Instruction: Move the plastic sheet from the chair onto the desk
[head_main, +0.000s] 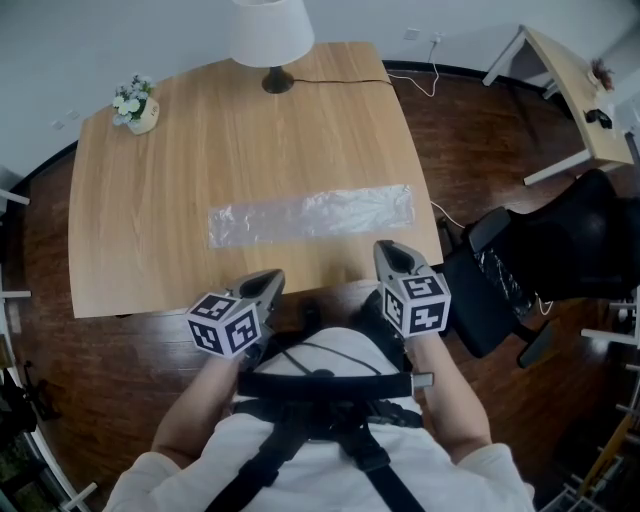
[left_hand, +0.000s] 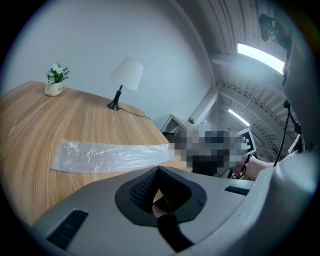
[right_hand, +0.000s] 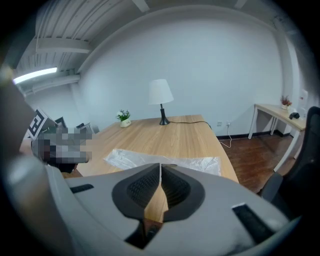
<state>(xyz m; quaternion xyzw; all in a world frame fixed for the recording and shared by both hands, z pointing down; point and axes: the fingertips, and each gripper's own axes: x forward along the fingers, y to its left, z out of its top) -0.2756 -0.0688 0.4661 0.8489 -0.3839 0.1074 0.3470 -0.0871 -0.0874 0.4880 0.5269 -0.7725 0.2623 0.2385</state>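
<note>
I see the plastic sheet lying flat on the desk, just ahead of and clear of my 2 sets of jaws, the right gripper pinched together on nothing and the left gripper seemingly closed and empty too.
</note>
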